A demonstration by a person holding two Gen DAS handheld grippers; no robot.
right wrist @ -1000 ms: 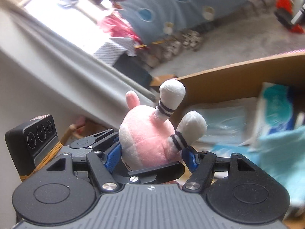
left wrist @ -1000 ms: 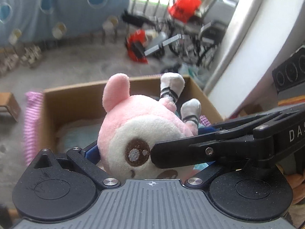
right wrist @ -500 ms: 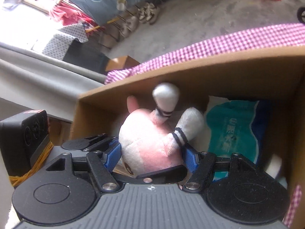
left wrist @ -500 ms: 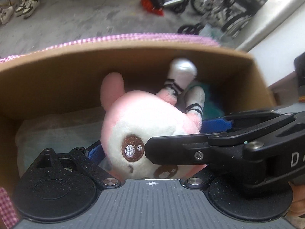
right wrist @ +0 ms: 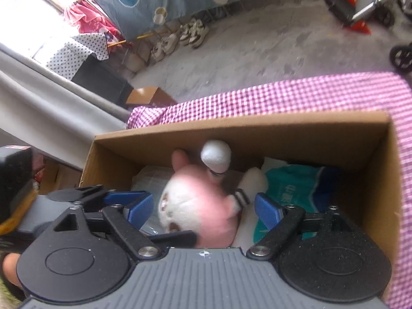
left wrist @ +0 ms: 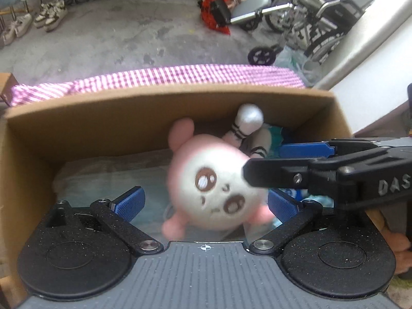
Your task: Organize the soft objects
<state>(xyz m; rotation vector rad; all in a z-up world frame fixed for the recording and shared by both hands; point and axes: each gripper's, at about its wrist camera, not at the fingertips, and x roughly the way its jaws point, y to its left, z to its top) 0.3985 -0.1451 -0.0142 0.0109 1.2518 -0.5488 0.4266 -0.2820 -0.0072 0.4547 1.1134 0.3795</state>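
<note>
A pink and white plush toy [left wrist: 213,180] with brown eyes and striped white feet drops, blurred, inside an open cardboard box [left wrist: 154,118]. My left gripper [left wrist: 203,203] is open, its blue pads apart on either side of the toy without touching it. My right gripper [right wrist: 203,206] is open too, above the toy [right wrist: 198,206] in the box [right wrist: 257,134]. The right gripper's finger crosses the left wrist view in front of the toy's face.
Teal and blue packets [right wrist: 291,188] and a pale clear-wrapped pack [left wrist: 108,180] lie on the box floor. The box stands on a pink checked cloth [right wrist: 283,97]. Beyond are a concrete floor, shoes [right wrist: 190,36] and wheelchairs [left wrist: 296,7].
Both grippers have opened and let go of the plush toy, which is falling into the box. Both grippers lowered over the box beforehand.
</note>
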